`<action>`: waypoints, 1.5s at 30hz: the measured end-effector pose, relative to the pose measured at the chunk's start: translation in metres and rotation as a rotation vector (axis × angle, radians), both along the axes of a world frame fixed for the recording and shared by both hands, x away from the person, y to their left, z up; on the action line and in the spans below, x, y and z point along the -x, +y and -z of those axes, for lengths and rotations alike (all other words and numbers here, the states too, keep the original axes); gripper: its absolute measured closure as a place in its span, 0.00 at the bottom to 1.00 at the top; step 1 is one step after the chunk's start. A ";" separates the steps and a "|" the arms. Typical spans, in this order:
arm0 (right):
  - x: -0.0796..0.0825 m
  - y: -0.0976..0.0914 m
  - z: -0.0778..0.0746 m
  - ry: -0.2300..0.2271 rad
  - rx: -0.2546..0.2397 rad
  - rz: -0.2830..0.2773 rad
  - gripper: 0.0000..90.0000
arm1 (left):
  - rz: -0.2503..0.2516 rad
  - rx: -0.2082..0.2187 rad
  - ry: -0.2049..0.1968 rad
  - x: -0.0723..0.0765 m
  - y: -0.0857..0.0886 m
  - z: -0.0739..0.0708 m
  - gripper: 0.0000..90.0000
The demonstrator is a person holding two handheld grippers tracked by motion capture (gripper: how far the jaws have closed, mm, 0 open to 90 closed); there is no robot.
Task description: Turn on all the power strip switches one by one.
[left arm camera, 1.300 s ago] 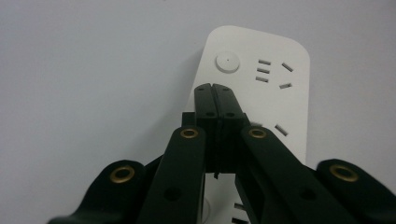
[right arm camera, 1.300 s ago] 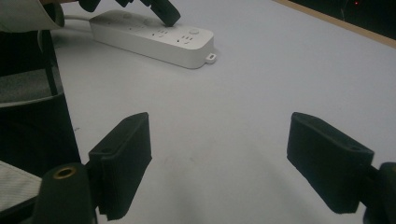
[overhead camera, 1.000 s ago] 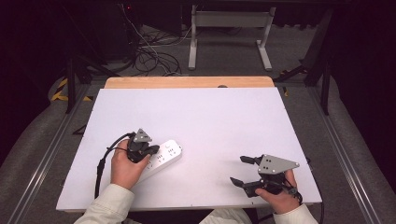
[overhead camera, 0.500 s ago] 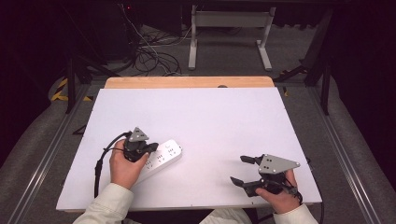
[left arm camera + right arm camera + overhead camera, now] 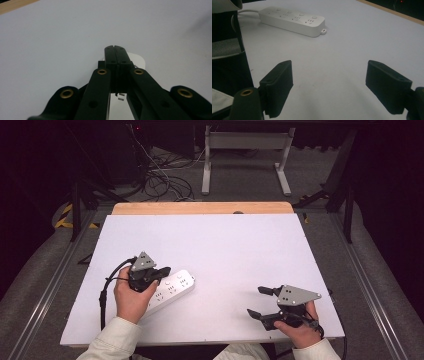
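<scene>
A white power strip (image 5: 174, 287) lies flat on the white table top (image 5: 225, 245), left of the middle and near the front. My left gripper (image 5: 165, 270) hovers just over the strip's near end, its jaws pressed together with nothing between them. In the left gripper view the shut gripper (image 5: 115, 48) points at the strip's rounded end (image 5: 138, 61). My right gripper (image 5: 257, 301) rests near the front right edge, jaws wide apart and empty. From the right gripper (image 5: 329, 82), the strip (image 5: 292, 18) lies well ahead on the left.
A black cable (image 5: 104, 295) loops from the left gripper across the table's front left. A wooden strip (image 5: 200, 208) borders the far edge. Beyond it are a desk frame (image 5: 245, 165) and loose floor cables (image 5: 165, 180). The strip's white cord (image 5: 247, 11) runs off to the left.
My left gripper has lifted a little above the power strip, still shut. The right gripper and the strip have stayed put.
</scene>
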State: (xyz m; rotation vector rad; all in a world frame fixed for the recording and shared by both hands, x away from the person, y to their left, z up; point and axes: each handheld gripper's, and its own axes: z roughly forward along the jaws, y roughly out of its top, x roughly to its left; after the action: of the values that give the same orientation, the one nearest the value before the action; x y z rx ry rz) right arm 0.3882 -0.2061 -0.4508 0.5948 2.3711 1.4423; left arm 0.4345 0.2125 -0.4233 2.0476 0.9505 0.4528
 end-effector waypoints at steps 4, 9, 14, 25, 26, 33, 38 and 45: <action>0.000 0.000 0.000 0.001 0.002 -0.001 0.25 | 0.023 -0.008 0.001 -0.002 -0.004 0.000 1.00; 0.000 0.000 0.000 0.002 0.001 -0.001 0.25 | 0.053 -0.021 0.009 -0.008 -0.014 0.004 1.00; 0.000 0.000 0.000 0.002 0.001 -0.002 0.25 | 0.067 -0.021 0.044 -0.017 -0.022 0.011 1.00; -0.001 -0.001 0.000 0.002 0.000 -0.004 0.25 | 0.063 -0.053 0.083 -0.029 -0.027 0.025 1.00; -0.001 0.000 0.000 0.002 0.001 -0.003 0.25 | 0.057 -0.051 0.089 -0.030 -0.027 0.026 1.00; -0.001 -0.001 0.001 0.004 -0.002 -0.004 0.24 | 0.052 -0.054 0.105 -0.035 -0.028 0.032 1.00; -0.001 -0.001 0.001 0.004 -0.005 -0.006 0.24 | 0.049 -0.061 0.110 -0.038 -0.028 0.035 1.00; -0.001 -0.001 0.001 0.004 -0.004 -0.006 0.24 | 0.047 -0.061 0.108 -0.038 -0.027 0.036 1.00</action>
State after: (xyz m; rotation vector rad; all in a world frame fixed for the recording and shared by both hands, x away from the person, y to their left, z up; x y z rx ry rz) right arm 0.3892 -0.2070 -0.4515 0.5919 2.3759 1.4496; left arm 0.4724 0.1857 -0.4594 2.1634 0.9599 0.3535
